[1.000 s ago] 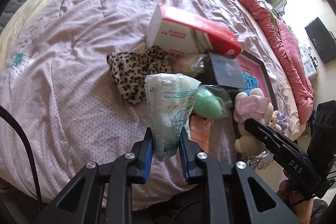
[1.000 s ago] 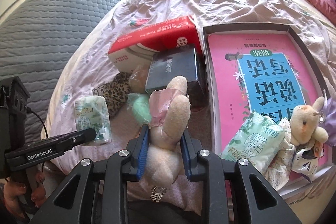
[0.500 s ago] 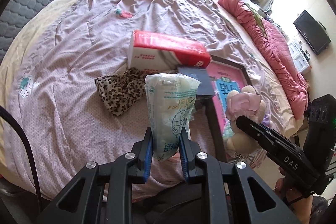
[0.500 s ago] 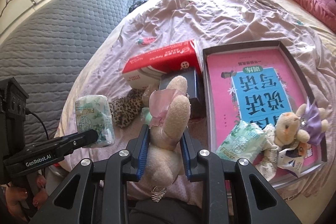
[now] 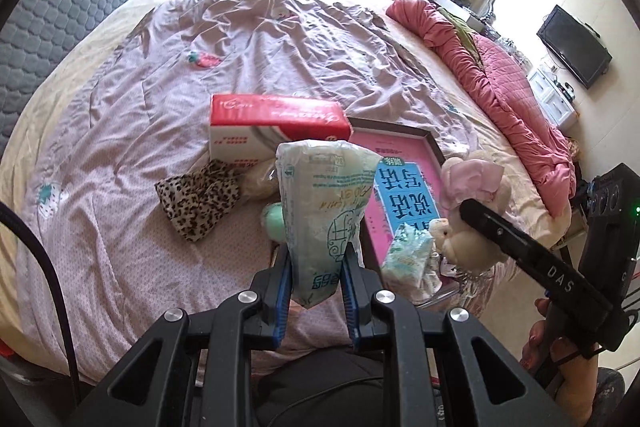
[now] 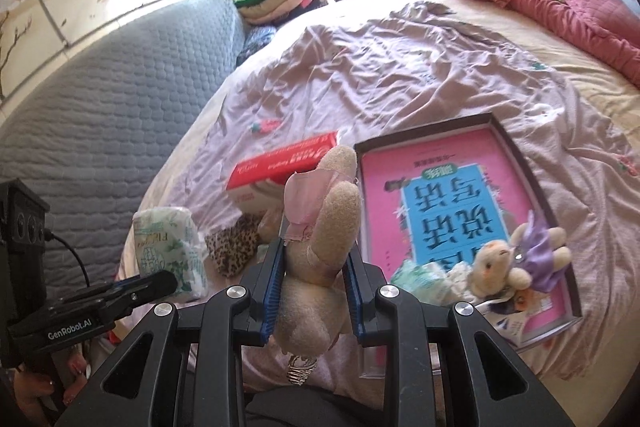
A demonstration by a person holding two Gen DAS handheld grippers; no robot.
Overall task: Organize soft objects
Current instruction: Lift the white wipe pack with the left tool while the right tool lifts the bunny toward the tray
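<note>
Left hand-held gripper (image 5: 316, 279) – I clamp the tissue pack (image 5: 324, 211) | right hand-held gripper (image 6: 314, 281) – I grip the plush rabbit (image 6: 320, 251) | both above the bed (image 5: 120, 155)

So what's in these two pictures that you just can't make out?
- Left view: the dark box beside the red box is hidden by the tissue pack in the left hand-held gripper.
- Right view: the plush rabbit in the right hand-held gripper covers most of the leopard-print cloth.
- Both views: the tray label's smaller print is too small to read.
</note>
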